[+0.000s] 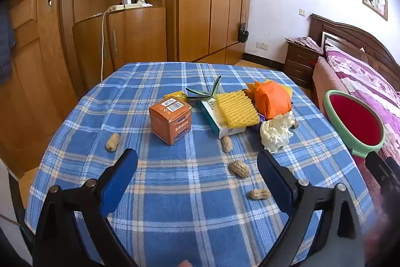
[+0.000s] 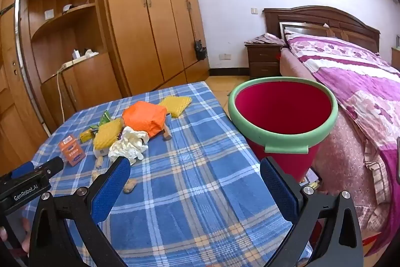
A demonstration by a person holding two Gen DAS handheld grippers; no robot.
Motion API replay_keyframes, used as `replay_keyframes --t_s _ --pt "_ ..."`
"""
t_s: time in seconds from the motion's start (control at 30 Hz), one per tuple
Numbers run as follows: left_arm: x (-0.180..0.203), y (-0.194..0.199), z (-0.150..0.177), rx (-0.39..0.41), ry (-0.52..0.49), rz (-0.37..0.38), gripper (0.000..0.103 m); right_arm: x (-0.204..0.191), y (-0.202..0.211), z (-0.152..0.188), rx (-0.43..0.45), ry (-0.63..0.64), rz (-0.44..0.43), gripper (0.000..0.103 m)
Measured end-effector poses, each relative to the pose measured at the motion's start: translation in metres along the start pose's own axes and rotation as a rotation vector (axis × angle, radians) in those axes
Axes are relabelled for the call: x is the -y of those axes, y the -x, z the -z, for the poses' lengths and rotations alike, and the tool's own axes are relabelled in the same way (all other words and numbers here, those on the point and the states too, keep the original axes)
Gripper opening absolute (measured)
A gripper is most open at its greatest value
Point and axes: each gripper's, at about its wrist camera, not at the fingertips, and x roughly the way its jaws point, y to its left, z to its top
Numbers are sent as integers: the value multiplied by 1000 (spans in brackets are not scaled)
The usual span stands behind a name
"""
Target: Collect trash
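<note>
Plaid tablecloth [image 1: 175,204], left gripper [image 1: 197,162] wide, empty

My left view cuts the red bin [image 1: 355,116] at its base. Foam net [image 1: 236,110] covers most of the white box [image 1: 212,116]; its print's unreadable. Purple scrap [image 1: 261,119] under the tissue [image 1: 276,133]: can't identify. Orange box [image 2: 72,150] text too small.

four peanuts [image 1: 113,142], three foam nets [image 1: 237,110], one orange box [image 1: 170,118], one bucket [image 2: 285,139]
</note>
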Motion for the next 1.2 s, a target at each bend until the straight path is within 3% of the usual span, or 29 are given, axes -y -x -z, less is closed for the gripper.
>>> replay_keyframes --t_s 1.2 --pt "1 0 5 -10 2 -9 96 6 -1 1 -8 -23 2 103"
